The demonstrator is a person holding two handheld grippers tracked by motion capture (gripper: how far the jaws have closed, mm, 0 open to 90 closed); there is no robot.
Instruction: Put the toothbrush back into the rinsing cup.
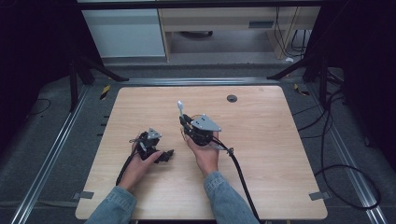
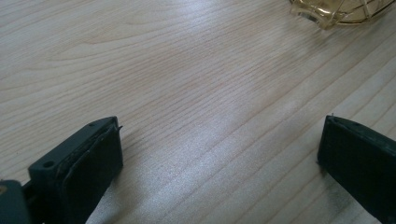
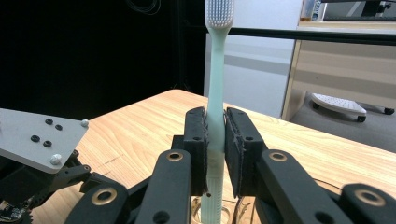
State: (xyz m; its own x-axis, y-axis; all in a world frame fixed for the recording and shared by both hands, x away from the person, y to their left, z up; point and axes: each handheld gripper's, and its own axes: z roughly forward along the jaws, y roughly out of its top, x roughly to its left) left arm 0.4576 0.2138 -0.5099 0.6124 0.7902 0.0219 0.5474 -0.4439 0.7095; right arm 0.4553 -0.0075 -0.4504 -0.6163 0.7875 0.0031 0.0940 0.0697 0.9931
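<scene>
My right gripper (image 1: 186,122) (image 3: 215,119) is shut on a pale green toothbrush (image 3: 215,70), which stands upright with its white bristle head at the top. From above, the toothbrush (image 1: 180,108) rises from the jaws near the middle of the table. A clear amber cup (image 2: 343,11) stands on the wood just below the right gripper. My left gripper (image 1: 161,151) (image 2: 219,133) lies low over the table to the left, its jaws wide open with bare wood between them, pointing towards the cup.
The wooden table (image 1: 261,154) has a dark round grommet (image 1: 232,98) near its far edge. Metal rails run along both sides of the table. Black cables (image 1: 327,154) lie on the floor at the right. A white cabinet and a desk stand beyond.
</scene>
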